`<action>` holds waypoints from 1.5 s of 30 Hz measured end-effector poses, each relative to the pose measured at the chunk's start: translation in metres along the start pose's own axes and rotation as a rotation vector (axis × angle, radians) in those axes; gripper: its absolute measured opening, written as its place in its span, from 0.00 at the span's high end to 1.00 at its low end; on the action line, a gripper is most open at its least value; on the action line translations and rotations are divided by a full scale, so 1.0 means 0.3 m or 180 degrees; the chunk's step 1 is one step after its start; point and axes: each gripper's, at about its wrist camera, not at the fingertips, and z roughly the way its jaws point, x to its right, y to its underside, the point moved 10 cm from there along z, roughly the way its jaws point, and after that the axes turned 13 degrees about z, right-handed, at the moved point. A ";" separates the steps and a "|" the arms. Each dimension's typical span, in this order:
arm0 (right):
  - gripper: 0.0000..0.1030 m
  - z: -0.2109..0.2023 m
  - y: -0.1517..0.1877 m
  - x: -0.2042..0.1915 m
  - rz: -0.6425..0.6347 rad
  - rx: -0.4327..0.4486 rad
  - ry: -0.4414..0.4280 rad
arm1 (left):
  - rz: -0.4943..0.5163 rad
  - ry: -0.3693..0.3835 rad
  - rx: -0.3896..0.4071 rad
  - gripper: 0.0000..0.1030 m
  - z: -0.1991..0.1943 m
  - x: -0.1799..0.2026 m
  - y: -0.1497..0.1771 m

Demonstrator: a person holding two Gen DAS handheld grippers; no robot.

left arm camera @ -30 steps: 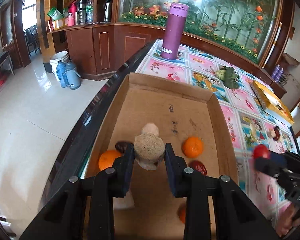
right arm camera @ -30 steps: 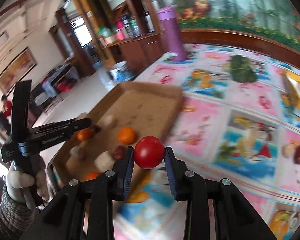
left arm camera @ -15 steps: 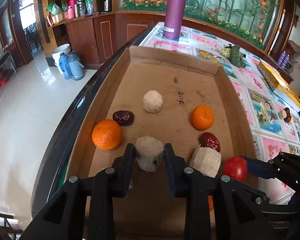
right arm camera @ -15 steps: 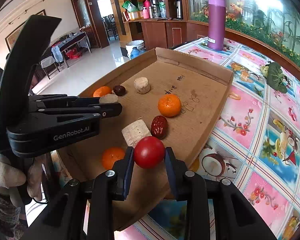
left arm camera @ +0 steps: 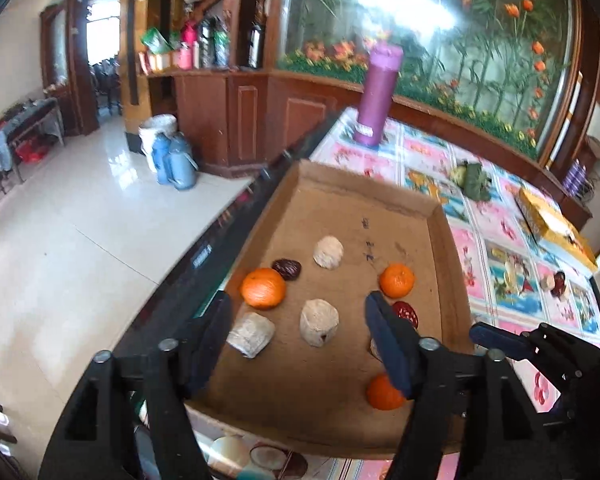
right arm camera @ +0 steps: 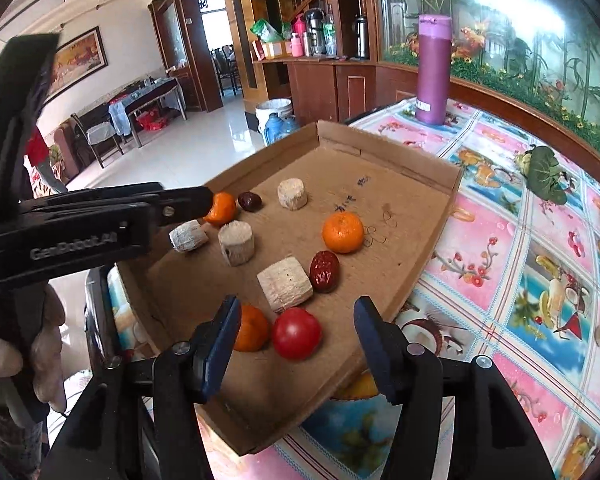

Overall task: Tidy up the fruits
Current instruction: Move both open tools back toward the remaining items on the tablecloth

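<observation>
Both grippers, left (left arm camera: 298, 330) and right (right arm camera: 294, 330), have just been opening, fingers released; the tomato (right arm camera: 296, 333) rests near in the cardboard tray (right arm camera: 380, 152). Withdraw straight upward without nudging fruit.

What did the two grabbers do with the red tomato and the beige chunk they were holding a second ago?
Both let go. The right gripper has just opened its jaws, and the tomato now sits in the cardboard tray beside an orange. The left gripper has just opened too, leaving the beige chunk on the tray floor. The other fruit and the purple bottle stayed put.
</observation>
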 end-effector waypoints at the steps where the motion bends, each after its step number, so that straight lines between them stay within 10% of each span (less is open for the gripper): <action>1: 0.36 -0.014 -0.004 0.003 0.0021 0.0030 -0.0005 | -0.0028 -0.0040 0.0083 0.23 -0.029 0.001 -0.003; 21: 0.22 -0.380 0.147 0.394 0.1505 0.0706 0.0360 | 0.0619 -0.0091 0.0386 0.09 -0.246 0.321 -0.002; 45: 0.15 -0.677 0.274 0.271 0.1471 0.1159 0.0585 | 0.0791 0.0014 0.0914 0.09 -0.572 0.398 0.064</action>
